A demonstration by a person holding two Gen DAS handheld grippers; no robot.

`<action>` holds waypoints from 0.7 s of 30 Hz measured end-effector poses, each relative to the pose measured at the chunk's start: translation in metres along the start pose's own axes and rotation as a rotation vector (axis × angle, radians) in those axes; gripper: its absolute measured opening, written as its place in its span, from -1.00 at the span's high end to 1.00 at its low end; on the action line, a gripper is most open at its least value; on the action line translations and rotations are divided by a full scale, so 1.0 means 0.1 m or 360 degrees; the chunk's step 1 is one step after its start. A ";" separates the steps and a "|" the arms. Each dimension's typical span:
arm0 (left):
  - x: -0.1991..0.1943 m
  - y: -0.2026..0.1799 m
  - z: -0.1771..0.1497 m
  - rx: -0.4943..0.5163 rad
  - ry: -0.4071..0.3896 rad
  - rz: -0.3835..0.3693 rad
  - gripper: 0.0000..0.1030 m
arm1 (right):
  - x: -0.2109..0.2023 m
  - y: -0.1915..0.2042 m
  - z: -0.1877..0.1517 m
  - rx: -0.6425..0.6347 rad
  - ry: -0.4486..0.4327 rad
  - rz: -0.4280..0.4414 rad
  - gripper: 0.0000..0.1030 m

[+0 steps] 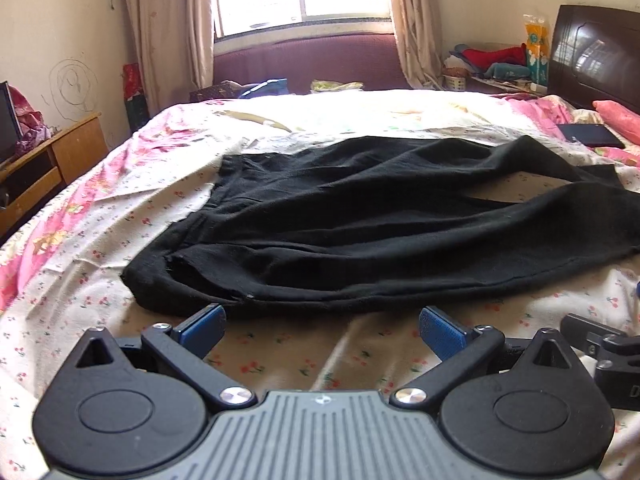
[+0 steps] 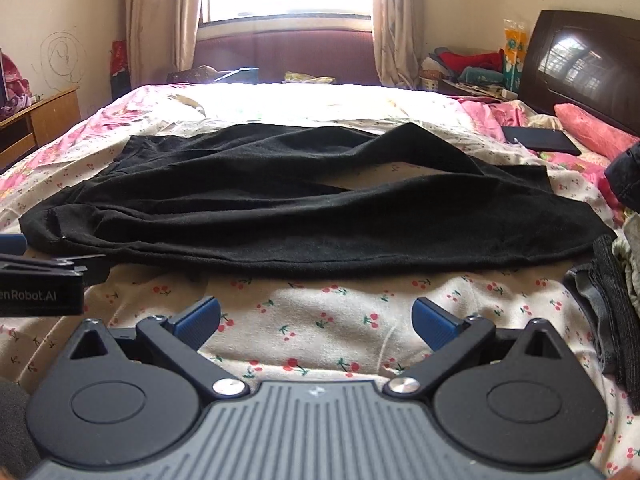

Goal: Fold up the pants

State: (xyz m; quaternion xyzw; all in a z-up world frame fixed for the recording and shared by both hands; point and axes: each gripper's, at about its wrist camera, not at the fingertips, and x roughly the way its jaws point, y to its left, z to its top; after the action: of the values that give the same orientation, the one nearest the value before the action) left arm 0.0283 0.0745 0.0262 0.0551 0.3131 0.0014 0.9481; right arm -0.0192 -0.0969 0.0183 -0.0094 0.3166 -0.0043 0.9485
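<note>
Black pants (image 1: 360,224) lie spread and wrinkled across the bed, waistband to the left and the two legs running right; they also show in the right wrist view (image 2: 300,208). My left gripper (image 1: 322,330) is open and empty, just short of the pants' near edge by the waistband. My right gripper (image 2: 316,320) is open and empty, a little back from the near leg's edge. The left gripper's body (image 2: 40,284) shows at the left of the right wrist view, and the right gripper's body (image 1: 608,356) at the right of the left wrist view.
The bed has a floral cherry-print sheet (image 2: 320,320). A dark flat tablet (image 2: 540,140) and pink pillow (image 2: 592,128) lie at the far right by the headboard (image 2: 584,64). Grey clothes (image 2: 612,304) are piled at the right edge. A wooden cabinet (image 1: 48,164) stands left.
</note>
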 end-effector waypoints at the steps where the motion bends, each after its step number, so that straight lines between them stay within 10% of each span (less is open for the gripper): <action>1: 0.04 0.12 0.01 0.0000 -0.0006 0.0053 -1.00 | 0.04 0.08 0.05 -0.0024 -0.0006 0.0038 -0.97; 10: 0.75 1.19 0.03 -0.0028 0.0087 0.0304 -1.00 | 0.65 1.22 0.33 -0.0436 -0.0010 0.0413 -0.94; 15: 1.07 1.42 0.08 0.0005 0.0081 0.0228 -1.00 | 0.96 1.83 0.29 -0.0717 -0.0026 0.0605 -0.93; 21: 1.34 1.49 0.15 0.0075 0.0191 0.0010 -0.75 | 1.28 2.15 0.33 -0.0818 0.0022 0.0618 -0.30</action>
State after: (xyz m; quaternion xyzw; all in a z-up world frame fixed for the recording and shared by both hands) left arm 0.1494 0.2256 -0.0262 0.0783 0.3691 0.0002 0.9261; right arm 0.1038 0.1167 -0.0366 -0.1881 0.3095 0.2568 0.8961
